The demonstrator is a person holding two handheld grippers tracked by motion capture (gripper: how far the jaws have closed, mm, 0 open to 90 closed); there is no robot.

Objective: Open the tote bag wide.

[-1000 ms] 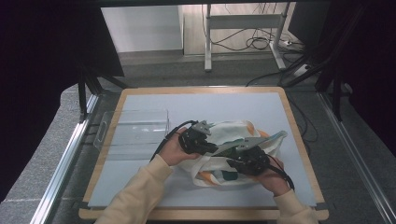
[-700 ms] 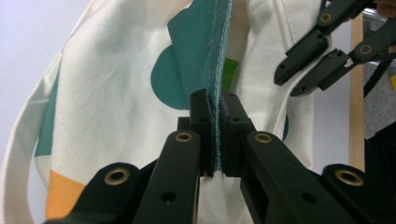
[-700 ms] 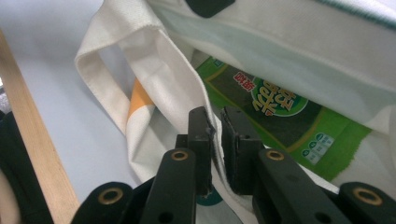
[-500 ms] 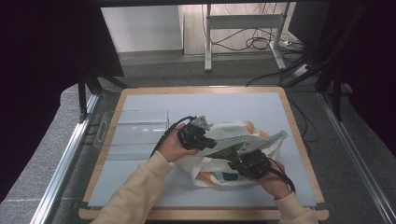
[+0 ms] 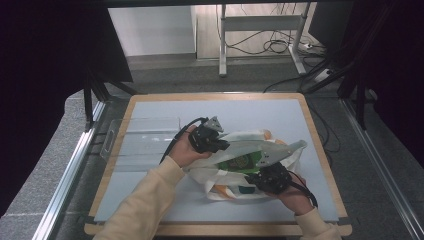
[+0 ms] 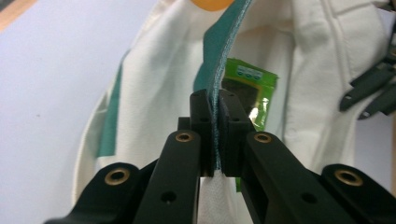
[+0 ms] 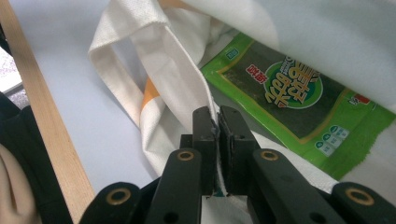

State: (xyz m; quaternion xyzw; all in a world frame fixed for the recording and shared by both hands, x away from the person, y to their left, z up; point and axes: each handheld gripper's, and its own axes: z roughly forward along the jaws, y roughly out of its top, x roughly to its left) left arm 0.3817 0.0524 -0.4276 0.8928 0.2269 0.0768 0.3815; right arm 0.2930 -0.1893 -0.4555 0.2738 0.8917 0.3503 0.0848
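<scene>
Both grippers' jaws clamped on tote bag [image 5: 235, 165] rim; bag mouth faces right, long axis crosswise

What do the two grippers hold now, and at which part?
Both hold the cloth tote bag: the left gripper pinches its teal-trimmed rim, the right gripper its white rim near the green packet.

The cream-white cloth tote bag [image 5: 250, 150] I am working on carries teal-green panels and orange patches; its strap in my right gripper view is plain cream with one orange block. The flat plastic snack packet [image 7: 299, 93] inside is bright green with a dark centre panel, a round yellow-and-green emblem and a small red corner mark. My left gripper [image 6: 216, 109] and right gripper [image 7: 215, 126] are black with brass-coloured rivets. The table mat [image 5: 260, 112] is pale blue-grey, framed in light wood. My sleeves are cream-yellow.
</scene>
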